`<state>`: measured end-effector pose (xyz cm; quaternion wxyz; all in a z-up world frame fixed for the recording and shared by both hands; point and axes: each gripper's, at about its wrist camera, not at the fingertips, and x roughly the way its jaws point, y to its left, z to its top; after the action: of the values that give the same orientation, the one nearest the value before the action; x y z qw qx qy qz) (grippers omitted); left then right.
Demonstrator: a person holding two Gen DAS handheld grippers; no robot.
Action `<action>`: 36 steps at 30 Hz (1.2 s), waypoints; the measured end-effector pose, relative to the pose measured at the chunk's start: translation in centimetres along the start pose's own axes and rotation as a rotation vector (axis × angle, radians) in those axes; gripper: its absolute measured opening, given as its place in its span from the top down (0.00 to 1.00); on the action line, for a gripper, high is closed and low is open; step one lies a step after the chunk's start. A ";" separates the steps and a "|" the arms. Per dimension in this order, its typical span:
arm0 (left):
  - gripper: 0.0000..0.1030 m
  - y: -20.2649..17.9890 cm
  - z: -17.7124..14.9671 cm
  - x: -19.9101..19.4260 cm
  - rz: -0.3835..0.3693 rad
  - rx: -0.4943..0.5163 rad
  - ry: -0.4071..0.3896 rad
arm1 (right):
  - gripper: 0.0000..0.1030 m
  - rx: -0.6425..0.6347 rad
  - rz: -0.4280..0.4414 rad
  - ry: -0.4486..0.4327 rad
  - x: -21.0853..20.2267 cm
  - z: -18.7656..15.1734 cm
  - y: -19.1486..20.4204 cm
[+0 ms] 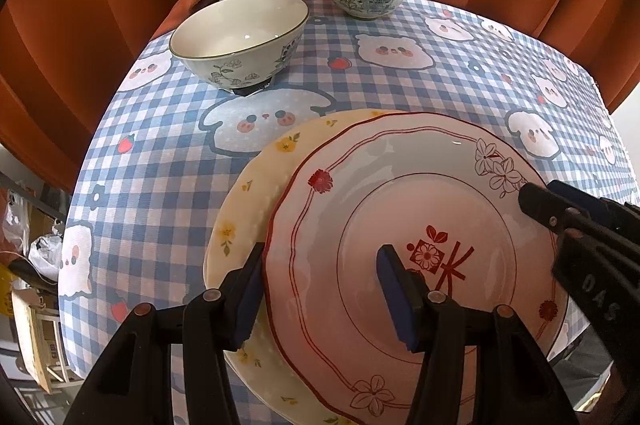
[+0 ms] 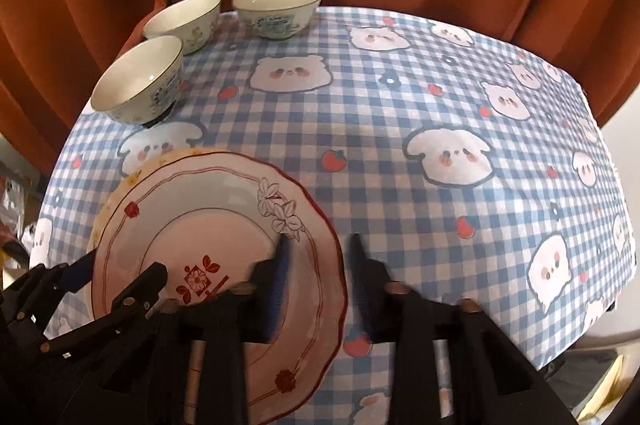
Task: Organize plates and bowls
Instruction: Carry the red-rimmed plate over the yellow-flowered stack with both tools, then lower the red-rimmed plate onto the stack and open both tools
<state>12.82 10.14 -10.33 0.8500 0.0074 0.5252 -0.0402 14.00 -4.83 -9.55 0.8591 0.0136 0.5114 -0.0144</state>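
The checked tablecloth [image 2: 400, 129] is seen widest from the right wrist. The pink plate [image 1: 400, 193] is stacked on a yellow plate [image 1: 256, 185], shown clearly only from the left. Its rim is straddled, ungripped, by left gripper [image 1: 320, 289] and right gripper [image 2: 320, 277]. Three bowls [image 1: 240, 37] are grouped behind.

**Plates stacked, bowls grouped**

Red-trimmed pink plate [image 1: 400, 209] lying flat atop yellow floral plate [image 1: 256, 185], lower centre of frame. Three pale floral bowls [image 1: 240, 37] upright at upper left, close together, all empty.
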 end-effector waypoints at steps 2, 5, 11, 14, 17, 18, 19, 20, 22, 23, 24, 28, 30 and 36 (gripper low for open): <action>0.46 0.0 0.0 0.0 0.000 -0.003 -0.002 | 0.73 -0.008 -0.008 0.009 0.3 0.0 0.1; 0.46 0.0 0.2 -0.2 0.006 0.002 -0.009 | 0.74 0.021 0.012 0.022 0.5 0.0 -0.3; 0.46 0.3 0.2 -0.5 0.043 0.006 -0.015 | 0.73 0.047 0.030 0.051 1.2 -0.1 -0.1; 0.46 0.7 0.1 -0.6 0.060 0.007 -0.018 | 0.73 0.069 0.059 0.075 1.7 -0.4 0.2; 0.46 0.9 -0.1 -0.5 0.078 0.017 -0.026 | 0.73 0.042 0.044 0.062 1.7 -0.6 1.2; 0.46 0.9 -0.1 -0.5 0.081 0.019 -0.030 | 0.73 0.044 0.048 0.060 1.7 -0.5 1.3; 0.46 0.8 -0.2 -0.4 0.087 0.024 -0.034 | 0.73 0.046 0.048 0.058 1.8 -0.5 1.4; 0.46 0.8 -0.2 -0.4 0.094 0.029 -0.038 | 0.73 0.046 0.046 0.057 1.8 -0.4 1.4; 0.46 0.5 -0.2 -0.3 0.106 0.041 -0.045 | 0.73 0.046 0.039 0.053 1.9 -0.4 1.5; 0.44 0.5 -0.2 -0.3 0.107 0.043 -0.046 | 0.73 0.045 0.036 0.052 1.8 -0.4 1.5; 0.43 0.5 -0.2 -0.2 0.106 0.045 -0.046 | 0.73 0.041 0.032 0.050 1.9 -0.4 1.6; 0.34 0.7 0.0 0.0 0.095 0.041 -0.046 | 0.73 0.038 0.039 0.041 1.6 -0.4 1.6; 0.32 0.8 0.1 0.0 0.084 0.040 -0.042 | 0.73 0.026 0.033 0.030 1.3 -0.5 1.7; 0.23 1.2 0.2 -0.5 0.066 0.032 -0.045 | 0.70 0.031 0.034 0.043 1.1 -0.3 1.7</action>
<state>12.87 11.36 -9.82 0.8623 0.0374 0.5047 -0.0208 14.34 -3.15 -10.58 0.8479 0.0357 0.5289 -0.0075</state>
